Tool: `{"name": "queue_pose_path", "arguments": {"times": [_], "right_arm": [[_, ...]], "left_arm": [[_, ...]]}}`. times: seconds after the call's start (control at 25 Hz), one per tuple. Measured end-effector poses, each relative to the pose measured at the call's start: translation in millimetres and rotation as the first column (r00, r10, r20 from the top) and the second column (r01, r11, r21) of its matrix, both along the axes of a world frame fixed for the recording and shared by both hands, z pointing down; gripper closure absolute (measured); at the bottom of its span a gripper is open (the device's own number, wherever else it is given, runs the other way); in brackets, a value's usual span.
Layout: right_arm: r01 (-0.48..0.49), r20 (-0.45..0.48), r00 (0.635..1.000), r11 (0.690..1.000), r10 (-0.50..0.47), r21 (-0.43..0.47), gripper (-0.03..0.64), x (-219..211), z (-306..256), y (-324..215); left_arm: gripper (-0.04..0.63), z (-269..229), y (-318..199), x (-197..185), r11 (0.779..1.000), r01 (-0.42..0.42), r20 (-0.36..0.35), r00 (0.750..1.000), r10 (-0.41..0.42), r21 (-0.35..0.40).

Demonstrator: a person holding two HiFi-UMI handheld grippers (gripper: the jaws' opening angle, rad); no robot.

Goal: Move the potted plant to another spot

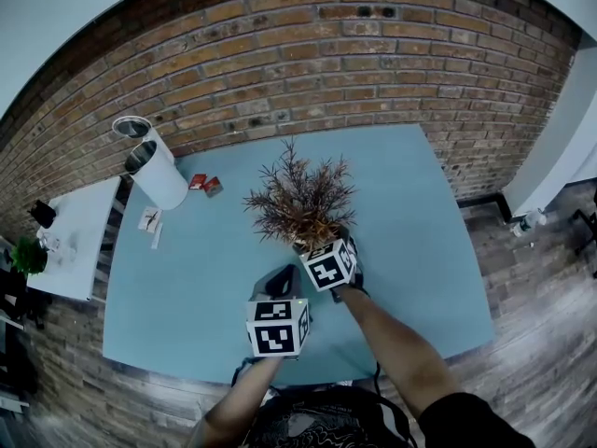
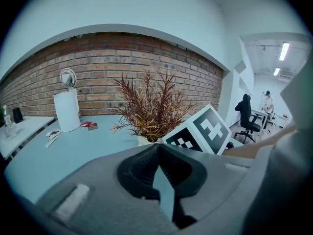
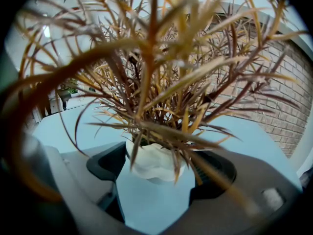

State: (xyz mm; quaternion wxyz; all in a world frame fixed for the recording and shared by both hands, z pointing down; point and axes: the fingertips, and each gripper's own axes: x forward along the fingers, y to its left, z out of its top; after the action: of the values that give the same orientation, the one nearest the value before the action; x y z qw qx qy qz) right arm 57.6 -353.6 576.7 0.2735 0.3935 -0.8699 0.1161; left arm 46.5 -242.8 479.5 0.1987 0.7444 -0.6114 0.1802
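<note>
The potted plant (image 1: 298, 199), a bush of reddish-brown spiky leaves in a small white pot (image 3: 154, 163), stands near the middle of the teal table (image 1: 410, 250). My right gripper (image 1: 315, 250) reaches in from the near side, and its jaws are closed on the pot's two sides; in the right gripper view (image 3: 156, 166) the leaves hide most of the right pad. My left gripper (image 1: 284, 276) sits just behind and left of it, shut with nothing between its jaws (image 2: 157, 150). The right gripper's marker cube (image 2: 200, 131) shows beside the plant (image 2: 149, 106).
A white cylinder (image 1: 159, 171) stands at the table's far left, with small red items (image 1: 205, 184) and white cards (image 1: 151, 220) near it. A brick wall (image 1: 308, 54) runs behind the table. A white side table (image 1: 75, 241) is at left. An office chair (image 2: 247, 116) stands at right.
</note>
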Motion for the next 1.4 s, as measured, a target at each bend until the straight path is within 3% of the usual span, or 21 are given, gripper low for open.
{"name": "queue_pose_path", "arguments": {"times": [0.96, 1.08, 1.28, 1.4], "right_arm": [[-0.053, 0.036, 0.998, 0.998, 0.054, -0.031, 0.203, 42.4, -2.0, 5.4], [-0.061, 0.047, 0.997, 0.998, 0.063, -0.033, 0.238, 45.6, -4.2, 10.3], [-0.093, 0.049, 0.994, 0.995, 0.094, -0.023, 0.353, 52.6, -8.9, 20.6], [-0.117, 0.052, 0.992, 0.993, 0.118, -0.025, 0.380, 58.4, -8.7, 28.5]], "left_arm": [[0.597, 13.6, 12.0, 27.9, 0.998, 0.036, -0.019, 0.999, -0.037, -0.041], [0.597, 14.2, 15.1, 27.7, 0.998, 0.033, -0.016, 0.999, -0.033, -0.047], [0.595, 14.0, 21.9, 26.8, 0.998, 0.018, -0.013, 1.000, -0.019, -0.053], [0.595, 15.2, 27.6, 25.9, 0.999, 0.007, -0.016, 1.000, -0.008, -0.051]]}}
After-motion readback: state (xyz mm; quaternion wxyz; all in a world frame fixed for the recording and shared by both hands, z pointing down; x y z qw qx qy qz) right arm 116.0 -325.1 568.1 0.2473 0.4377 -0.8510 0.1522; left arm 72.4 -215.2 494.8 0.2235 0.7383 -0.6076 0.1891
